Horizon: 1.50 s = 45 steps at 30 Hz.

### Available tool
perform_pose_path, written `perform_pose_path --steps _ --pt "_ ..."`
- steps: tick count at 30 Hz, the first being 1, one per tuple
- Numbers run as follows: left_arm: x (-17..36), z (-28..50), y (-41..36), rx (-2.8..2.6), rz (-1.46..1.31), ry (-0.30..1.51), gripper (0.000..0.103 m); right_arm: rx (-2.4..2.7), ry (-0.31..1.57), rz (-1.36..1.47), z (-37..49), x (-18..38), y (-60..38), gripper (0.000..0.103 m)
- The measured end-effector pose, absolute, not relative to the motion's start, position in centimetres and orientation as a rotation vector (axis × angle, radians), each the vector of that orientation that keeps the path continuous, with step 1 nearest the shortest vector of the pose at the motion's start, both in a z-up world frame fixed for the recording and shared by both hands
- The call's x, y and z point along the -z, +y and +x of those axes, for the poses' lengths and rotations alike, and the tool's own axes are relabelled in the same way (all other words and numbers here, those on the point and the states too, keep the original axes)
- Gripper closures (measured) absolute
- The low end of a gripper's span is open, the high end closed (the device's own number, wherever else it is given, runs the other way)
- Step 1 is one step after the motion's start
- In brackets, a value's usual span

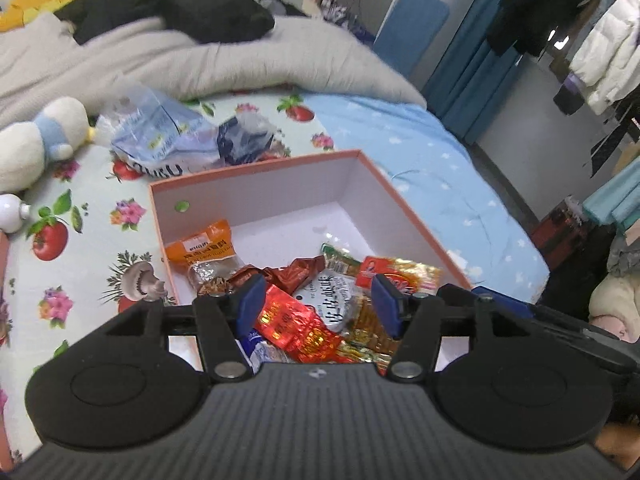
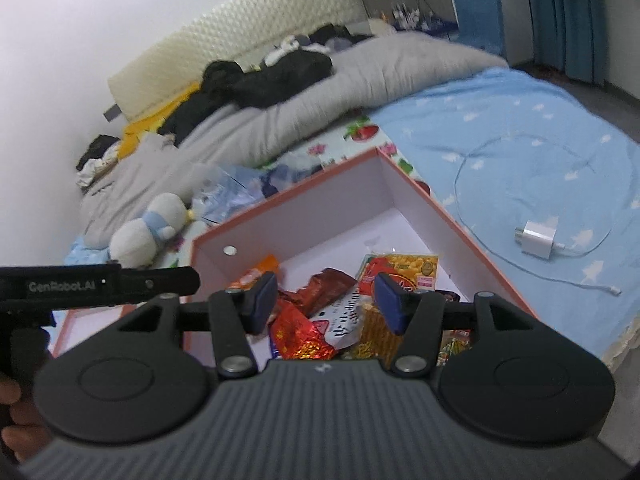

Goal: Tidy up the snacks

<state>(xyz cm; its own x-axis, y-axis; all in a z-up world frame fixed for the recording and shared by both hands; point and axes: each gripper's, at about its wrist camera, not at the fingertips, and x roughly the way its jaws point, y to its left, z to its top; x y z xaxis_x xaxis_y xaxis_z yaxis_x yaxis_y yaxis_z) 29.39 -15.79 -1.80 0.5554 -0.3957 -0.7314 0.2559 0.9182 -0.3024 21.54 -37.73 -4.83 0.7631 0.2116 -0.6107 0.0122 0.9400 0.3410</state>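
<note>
A pink-edged cardboard box (image 1: 256, 172) (image 2: 304, 188) lies open on the bed, white inside. Its near half holds several snack packets: an orange pack (image 1: 202, 246), a red foil pack (image 1: 294, 326) (image 2: 298, 334), a white pack with dark lettering (image 1: 334, 300) (image 2: 344, 320), and a yellow-red pack (image 1: 400, 274) (image 2: 400, 268). My left gripper (image 1: 320, 304) hovers over the pile, open, its blue pads clear of the packets. My right gripper (image 2: 326, 302) also hangs open above the same pile, with nothing pinched. The left tool's black body (image 2: 100, 284) shows at the right wrist view's left edge.
Crumpled plastic bags (image 1: 160, 136) lie behind the box. A plush toy (image 1: 40, 136) (image 2: 148, 228) sits at the left. A grey duvet (image 1: 200, 60) with black clothes covers the far bed. A white charger (image 2: 536, 240) with its cable lies on the blue sheet to the right.
</note>
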Motion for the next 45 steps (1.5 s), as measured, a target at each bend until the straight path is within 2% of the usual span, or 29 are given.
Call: perform_pose_path --steps 9,20,30,45 --pt "-3.6 22.1 -14.2 0.392 -0.156 0.785 0.039 -0.122 0.600 0.316 15.9 0.9 -37.2 0.046" --pt "-6.7 14.3 -12.3 0.400 -0.148 0.701 0.039 -0.125 0.522 0.291 8.7 -1.9 -36.0 0.046" --pt "-6.4 9.4 -11.6 0.413 -0.164 0.668 0.039 -0.120 0.507 0.275 5.0 -1.2 -35.5 0.046" --pt "-4.6 6.2 -11.3 0.397 -0.162 0.652 0.035 -0.093 0.532 0.255 2.6 0.9 -35.1 0.046"
